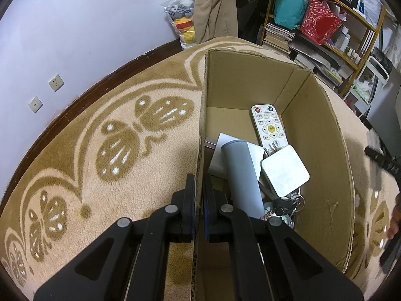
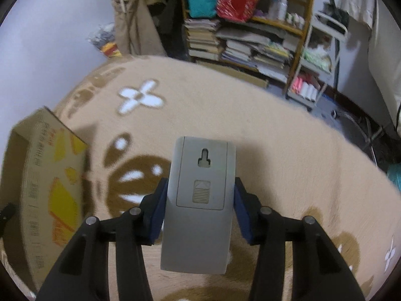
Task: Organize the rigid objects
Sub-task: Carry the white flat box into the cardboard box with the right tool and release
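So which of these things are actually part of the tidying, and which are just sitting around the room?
Part of the job:
- cardboard box, left gripper clamped on its wall
- grey remote, in right gripper
- white remote, white square box, grey-blue cylinder, keys

Just lying about:
- bookshelf
- red bag
- carpet

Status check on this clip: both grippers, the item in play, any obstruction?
Left gripper shut on cardboard box wall. Right gripper shut on grey remote, back side up, above carpet. Nothing seen blocking the way.

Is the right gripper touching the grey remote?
Touching. The right wrist view shows the right gripper with both blue pads pressed against the sides of the grey remote, held clear of the carpet.
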`<state>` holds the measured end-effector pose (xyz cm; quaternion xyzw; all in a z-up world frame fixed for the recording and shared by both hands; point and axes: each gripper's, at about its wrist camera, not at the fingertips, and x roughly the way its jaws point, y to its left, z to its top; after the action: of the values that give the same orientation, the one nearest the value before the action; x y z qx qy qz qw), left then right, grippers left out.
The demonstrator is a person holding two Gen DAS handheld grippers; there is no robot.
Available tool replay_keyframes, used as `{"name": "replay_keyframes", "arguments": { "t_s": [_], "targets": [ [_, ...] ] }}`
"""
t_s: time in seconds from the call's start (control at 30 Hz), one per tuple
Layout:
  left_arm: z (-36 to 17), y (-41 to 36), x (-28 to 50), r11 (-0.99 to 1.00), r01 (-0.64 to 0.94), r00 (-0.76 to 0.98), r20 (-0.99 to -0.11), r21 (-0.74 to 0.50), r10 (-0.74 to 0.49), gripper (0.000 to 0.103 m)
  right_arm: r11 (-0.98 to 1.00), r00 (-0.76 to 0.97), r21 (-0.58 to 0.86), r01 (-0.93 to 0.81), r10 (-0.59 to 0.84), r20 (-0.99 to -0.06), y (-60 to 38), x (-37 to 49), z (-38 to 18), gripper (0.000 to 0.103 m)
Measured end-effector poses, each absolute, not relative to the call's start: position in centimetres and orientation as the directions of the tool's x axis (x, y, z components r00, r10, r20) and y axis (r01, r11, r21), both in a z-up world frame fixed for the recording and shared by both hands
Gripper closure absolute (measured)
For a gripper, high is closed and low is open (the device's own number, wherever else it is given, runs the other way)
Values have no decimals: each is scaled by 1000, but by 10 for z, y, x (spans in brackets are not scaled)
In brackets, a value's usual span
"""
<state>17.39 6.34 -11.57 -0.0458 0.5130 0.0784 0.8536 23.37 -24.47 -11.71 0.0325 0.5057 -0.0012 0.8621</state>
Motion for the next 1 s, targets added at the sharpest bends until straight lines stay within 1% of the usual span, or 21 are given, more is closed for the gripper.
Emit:
{"name": "replay_keyframes", "arguments": {
  "t_s": [0.3,0.57,0.77,1.0],
  "targets": [
    [-115,64,174,980,-199,466,-881,-17,80,98,998,579,2,-69,42,-815,-203,230,-57,50],
    [-115,63,173,981,-193,468,-879,-1,91,98,984,637,-9,-177,107,-763,-157,218,-17,50],
    [-115,61,173,981,-192,468,-879,0,92,98,969,633,34,-243,185,-752,-126,211,-7,50],
    [-115,61,173,981,-193,468,-879,0,92,98,948,589,103,-302,270,-761,-89,202,-16,50]
  ]
}}
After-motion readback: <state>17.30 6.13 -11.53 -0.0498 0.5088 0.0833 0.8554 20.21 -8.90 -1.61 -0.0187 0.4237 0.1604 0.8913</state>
